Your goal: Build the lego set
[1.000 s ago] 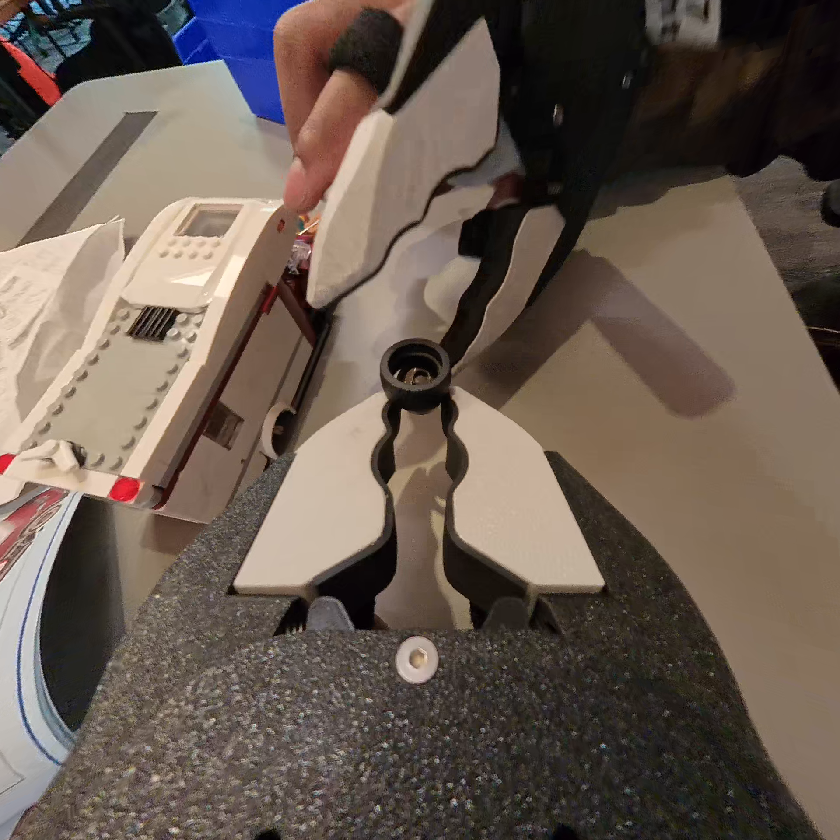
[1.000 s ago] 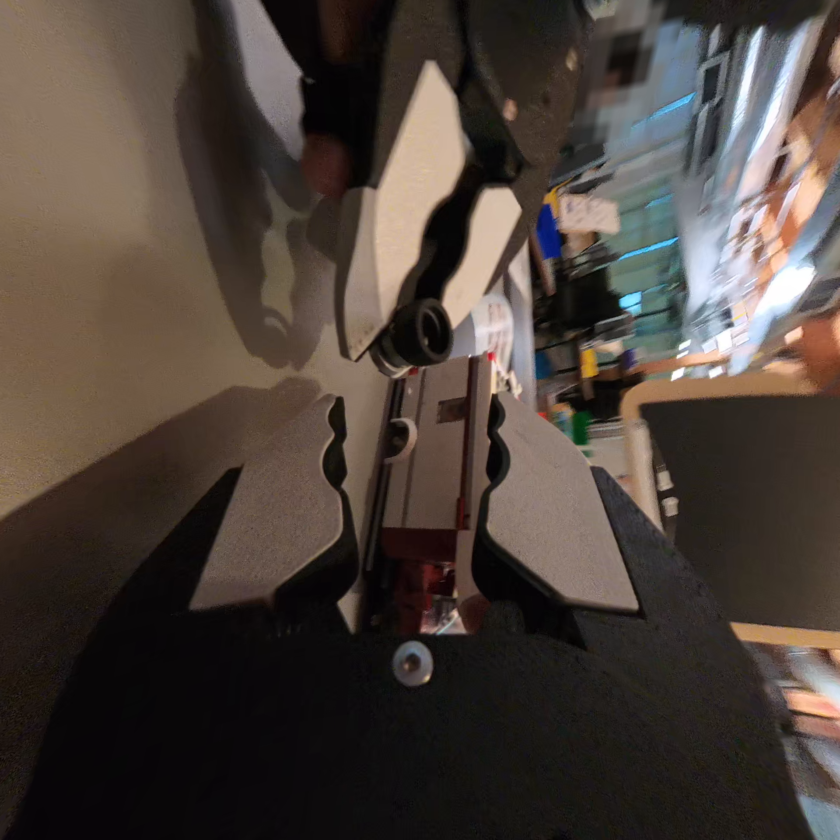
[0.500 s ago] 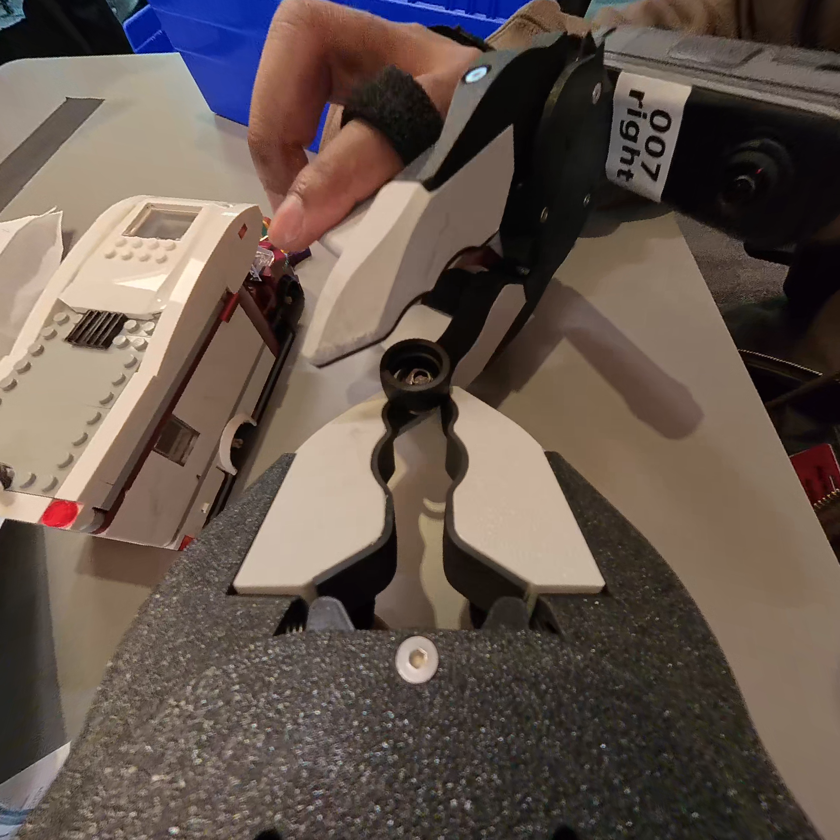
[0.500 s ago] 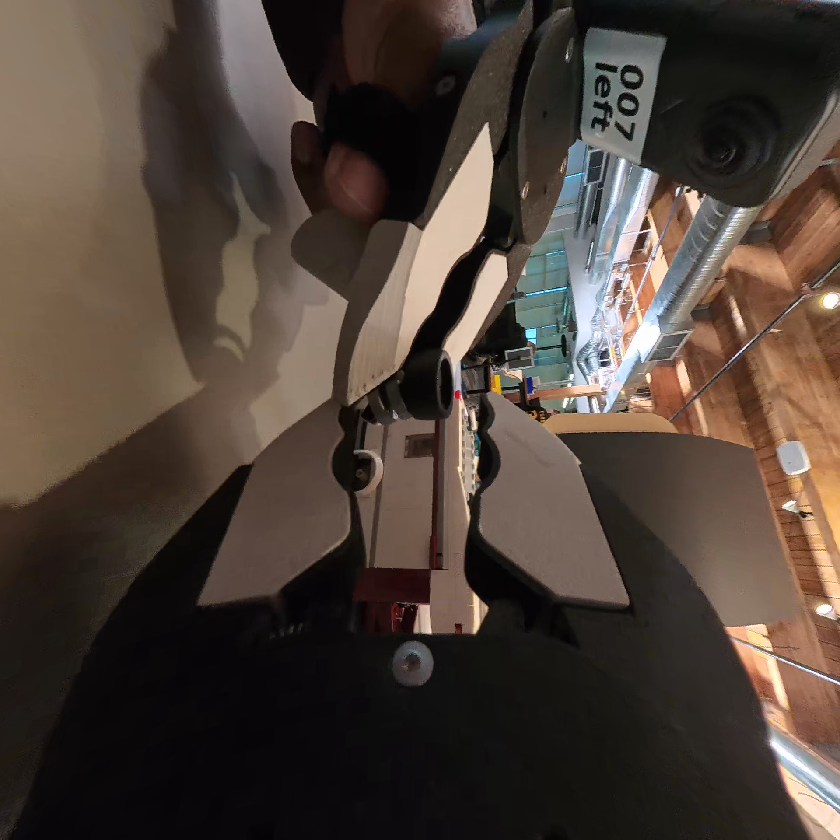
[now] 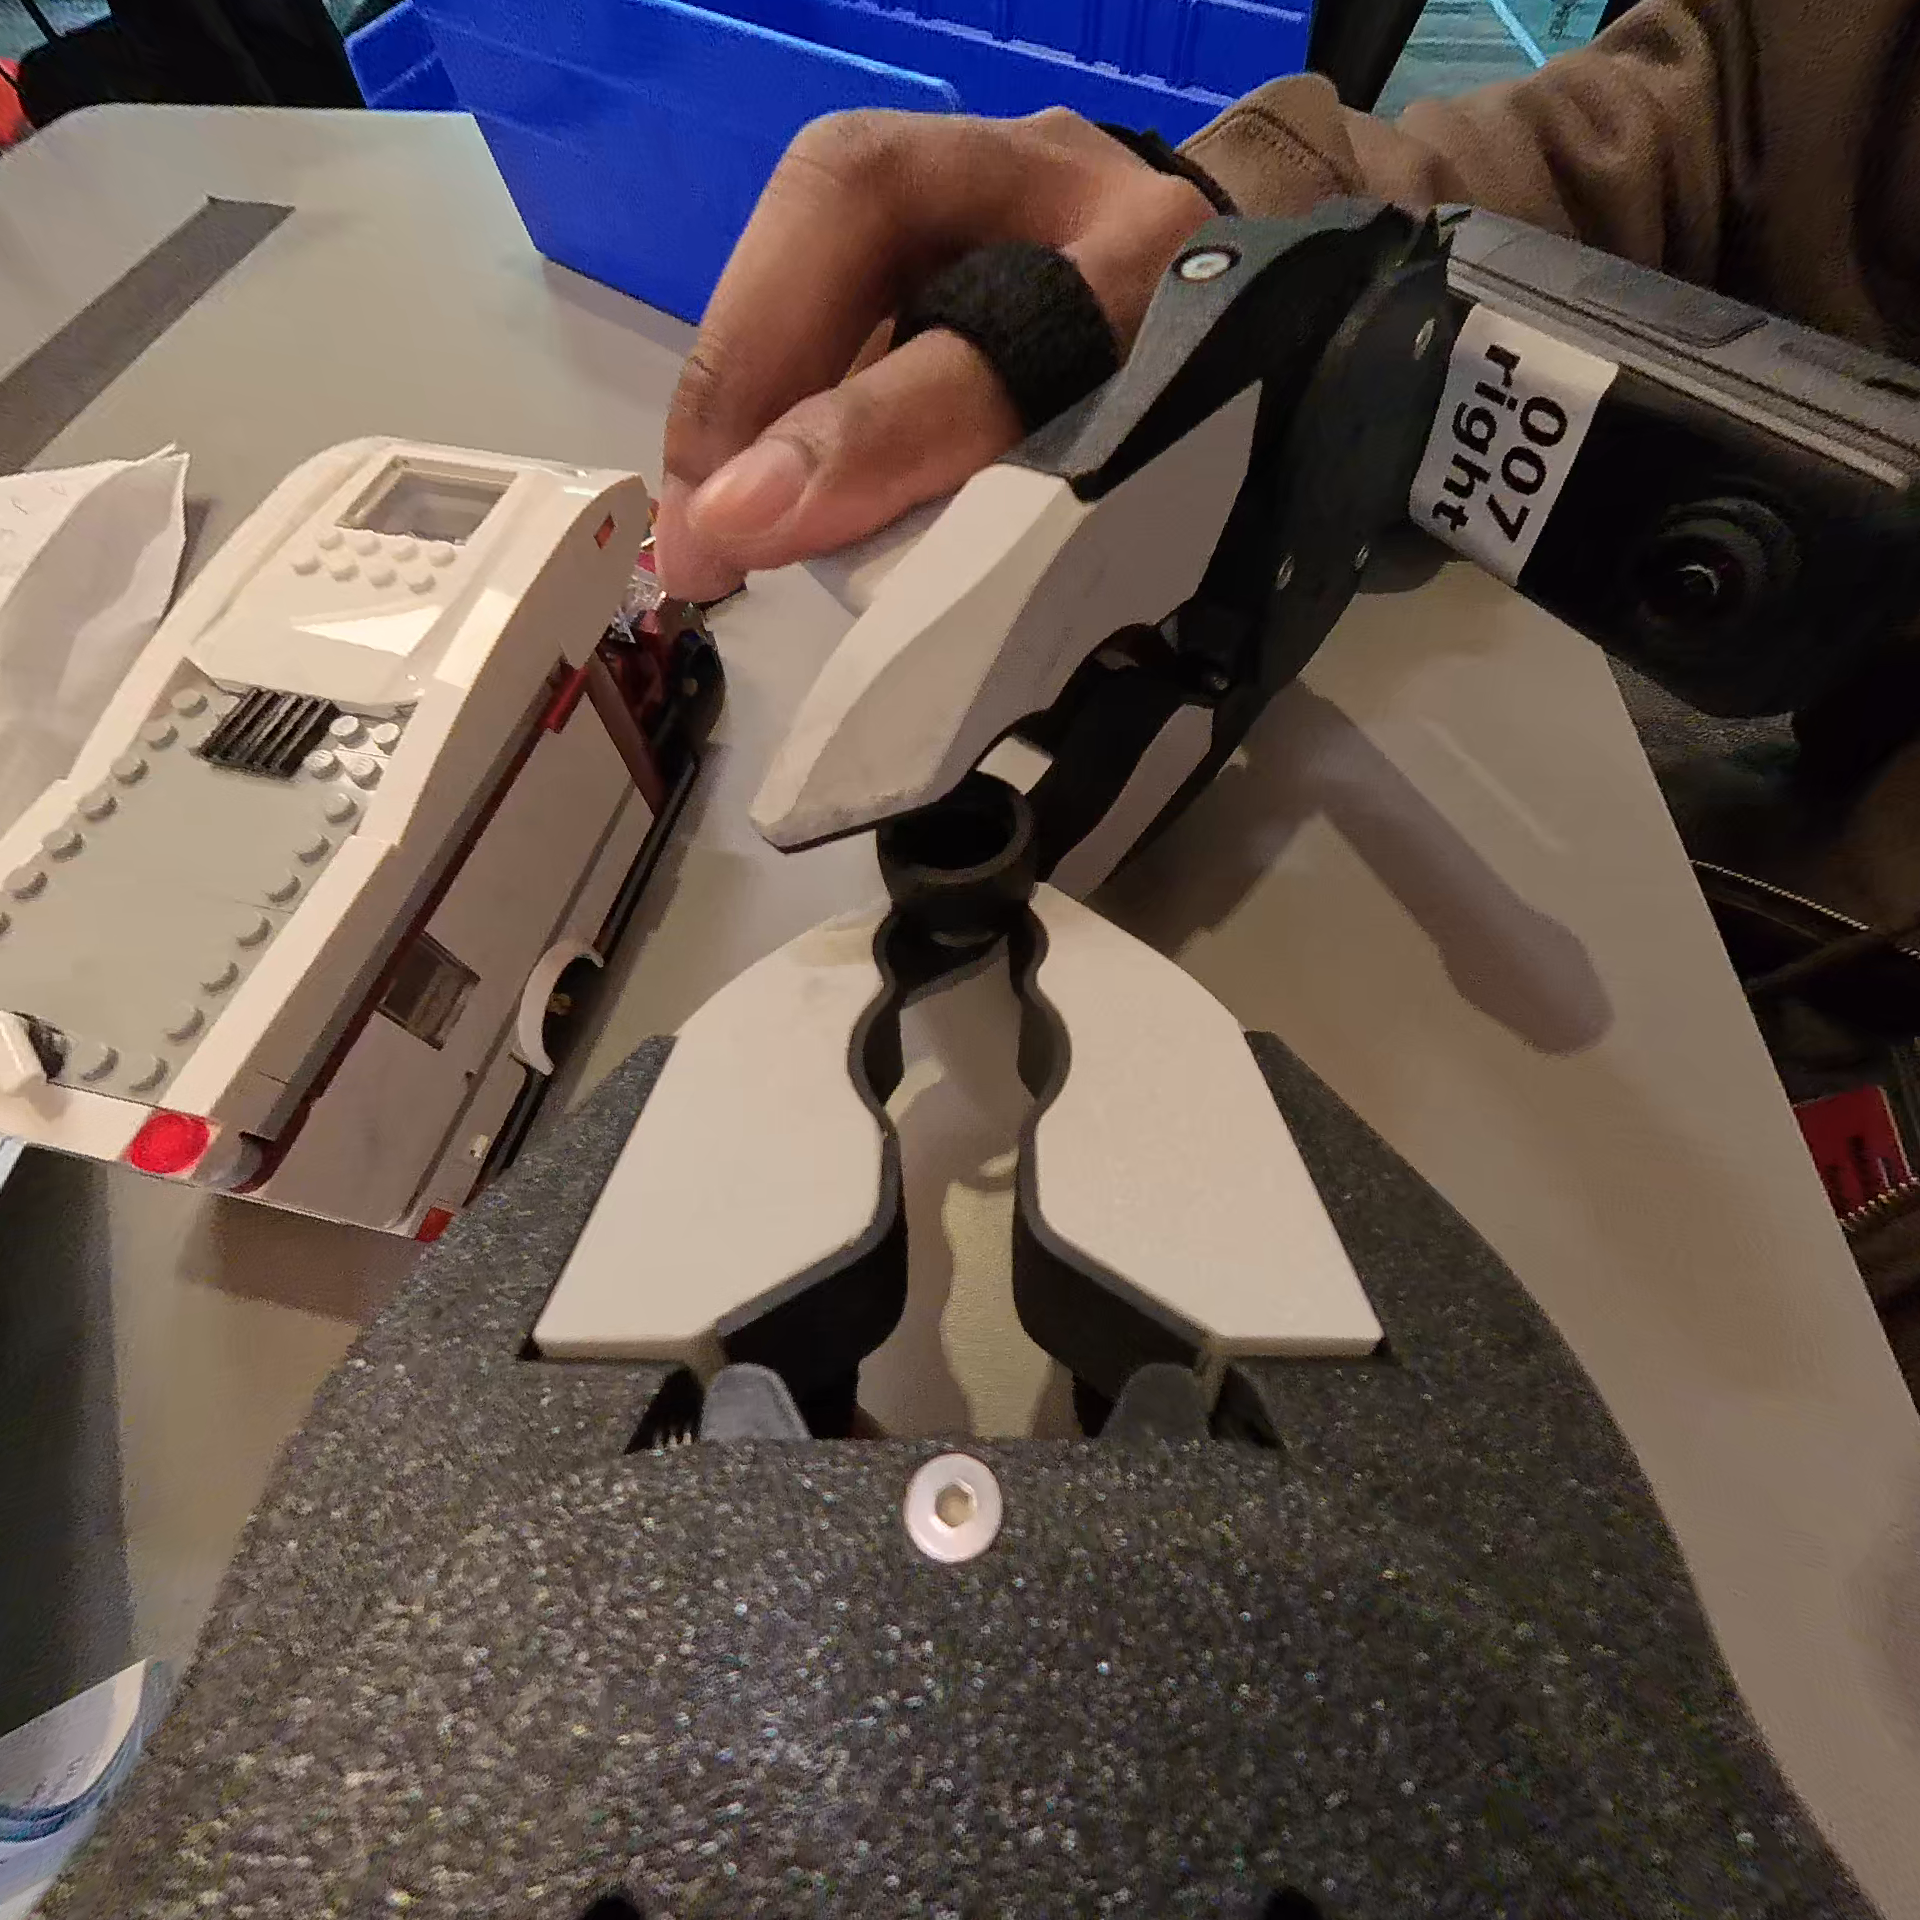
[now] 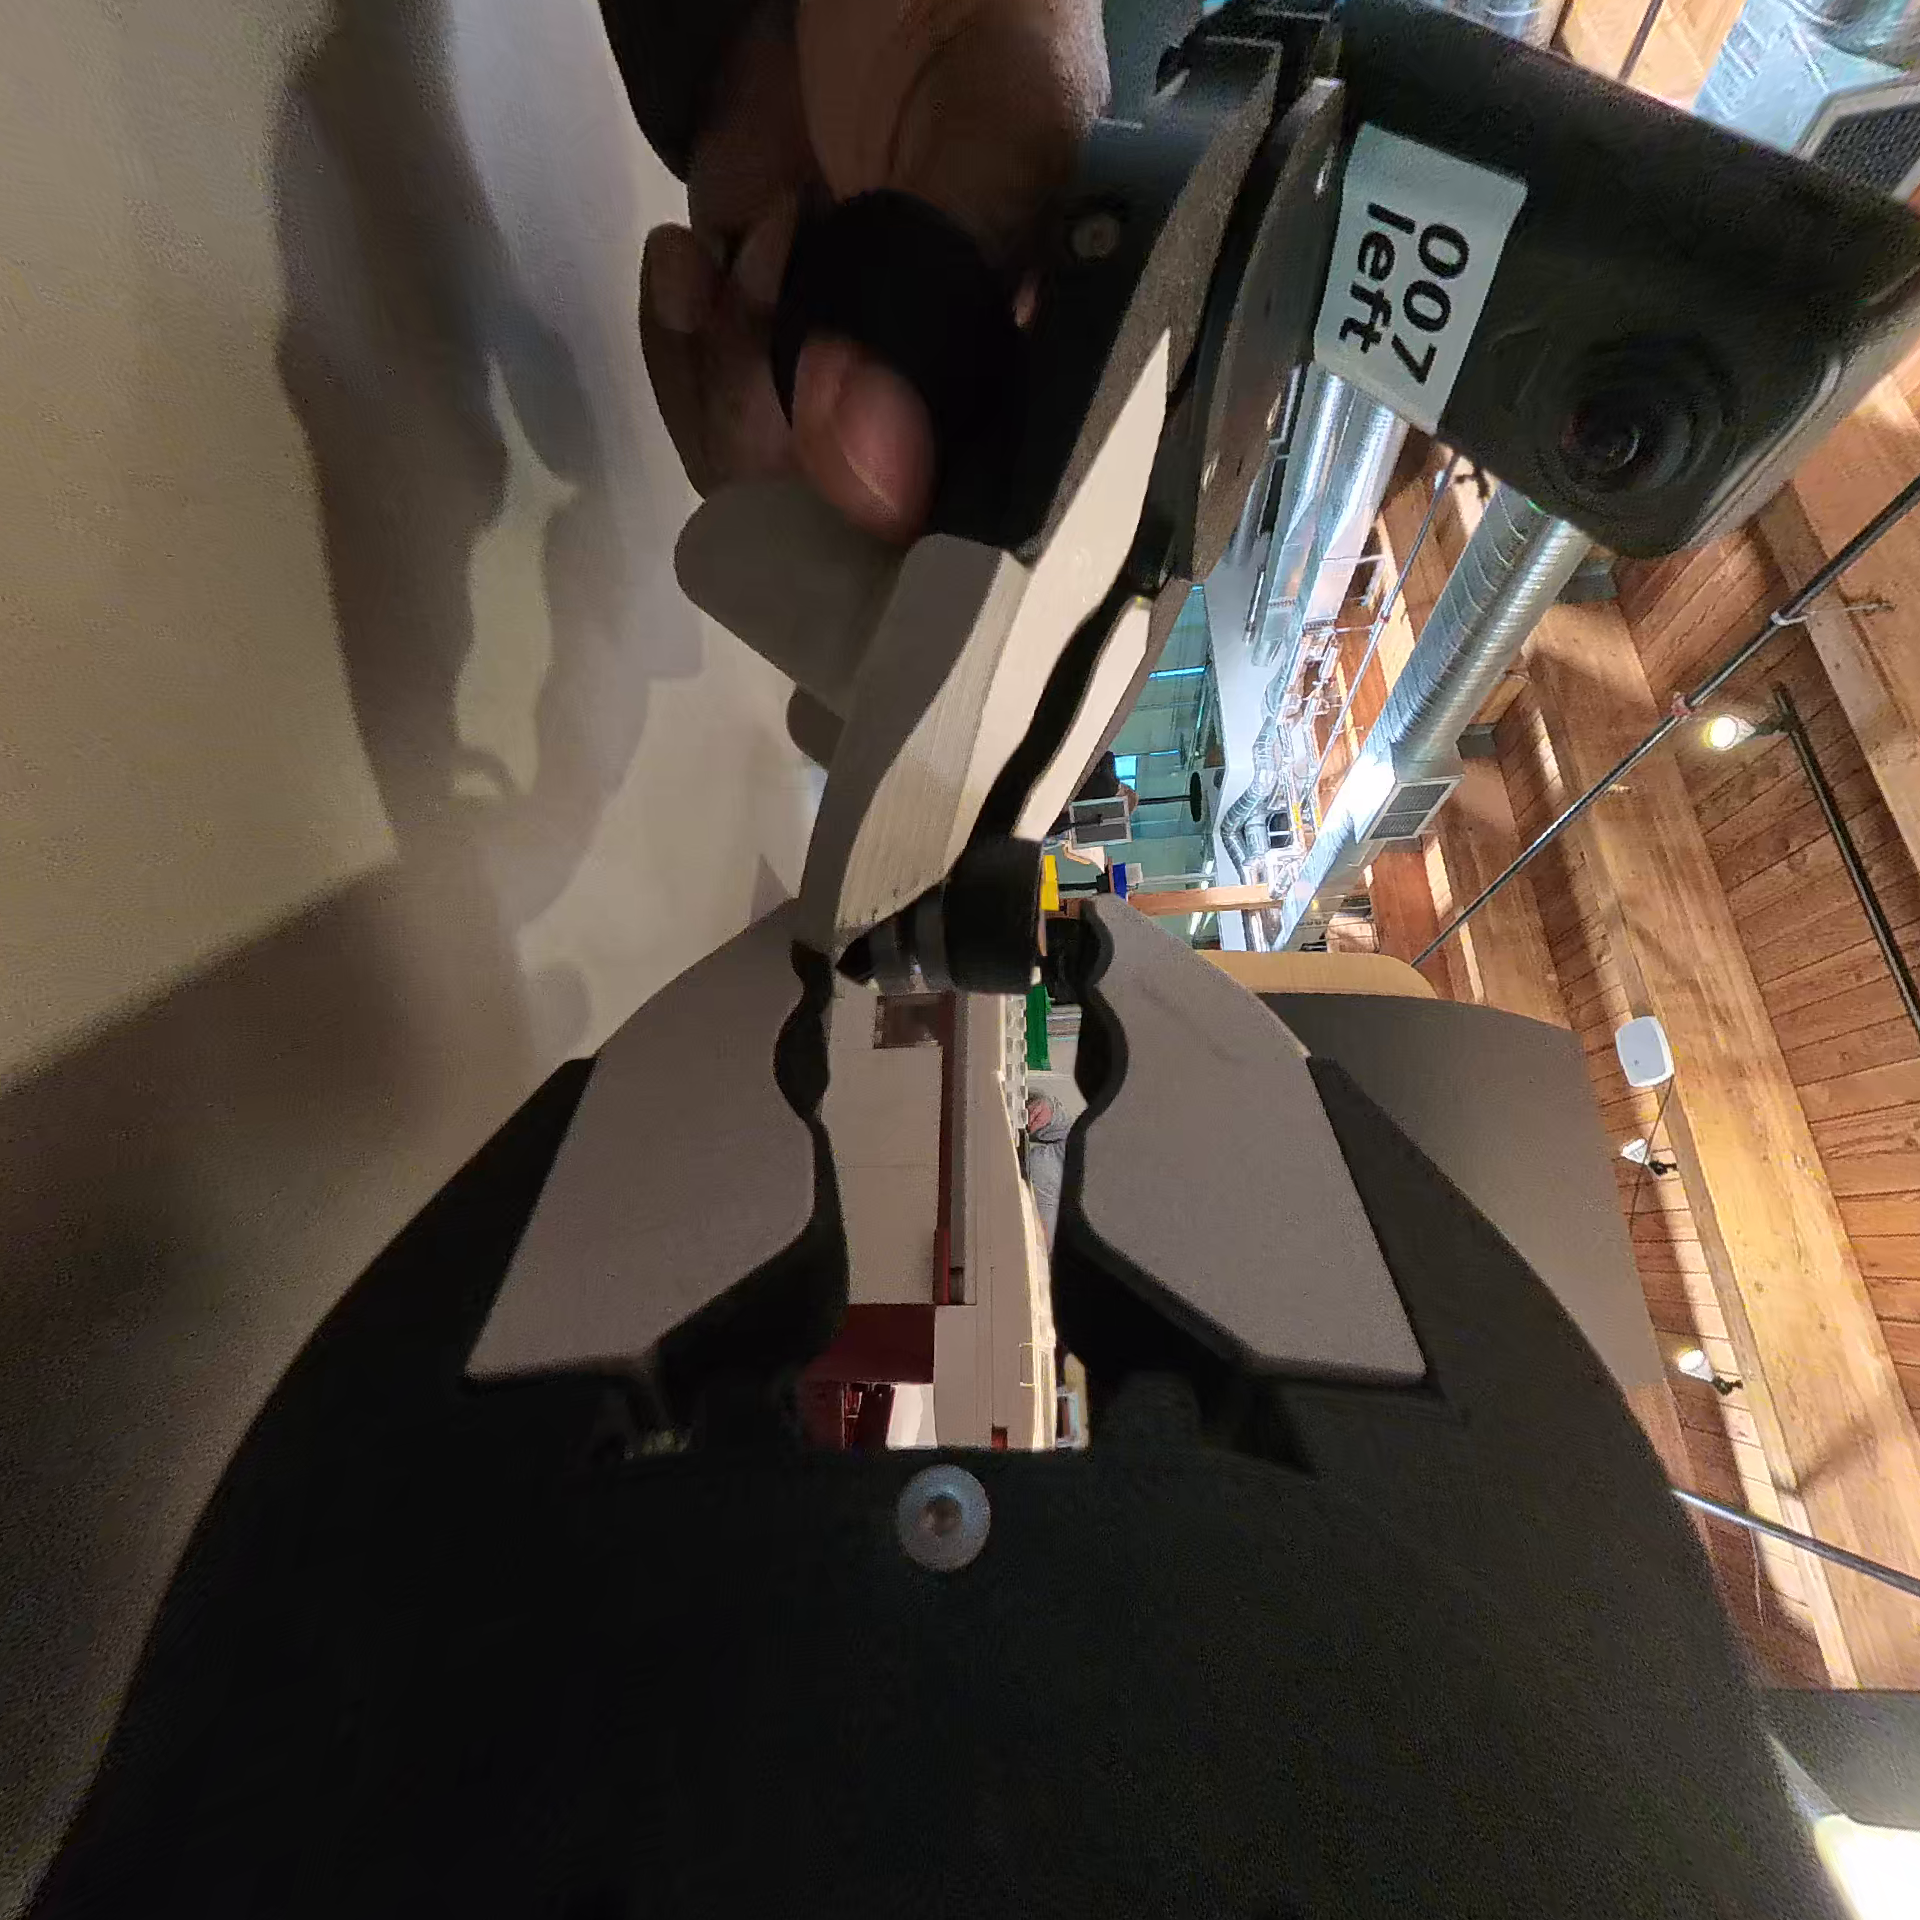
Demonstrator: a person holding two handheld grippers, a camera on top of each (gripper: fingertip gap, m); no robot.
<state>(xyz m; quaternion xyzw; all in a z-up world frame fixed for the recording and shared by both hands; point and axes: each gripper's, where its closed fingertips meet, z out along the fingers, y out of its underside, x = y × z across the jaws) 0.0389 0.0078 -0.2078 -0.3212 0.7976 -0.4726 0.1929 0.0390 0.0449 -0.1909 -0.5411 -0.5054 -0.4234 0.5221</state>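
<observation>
My left gripper is shut on a small black wheel at its fingertips and holds it above the grey table. My right gripper comes in from the upper right in a person's hand, one finger above the wheel and one below. In the right wrist view the right gripper is open, and the wheel stands between its fingertips with a gap at the right pad. The left gripper reaches down from the top. A white brick-built vehicle lies on its side to the left and shows between the right fingers.
A blue bin stands at the table's far edge. Crumpled white paper lies left of the vehicle, and a printed sheet lies at the near left. A dark strip runs along the far-left tabletop. My left and right fingertips are right by each other.
The right gripper has moved in towards the left one, and its open fingers now straddle the wheel. The left gripper has stayed shut on the wheel throughout.
</observation>
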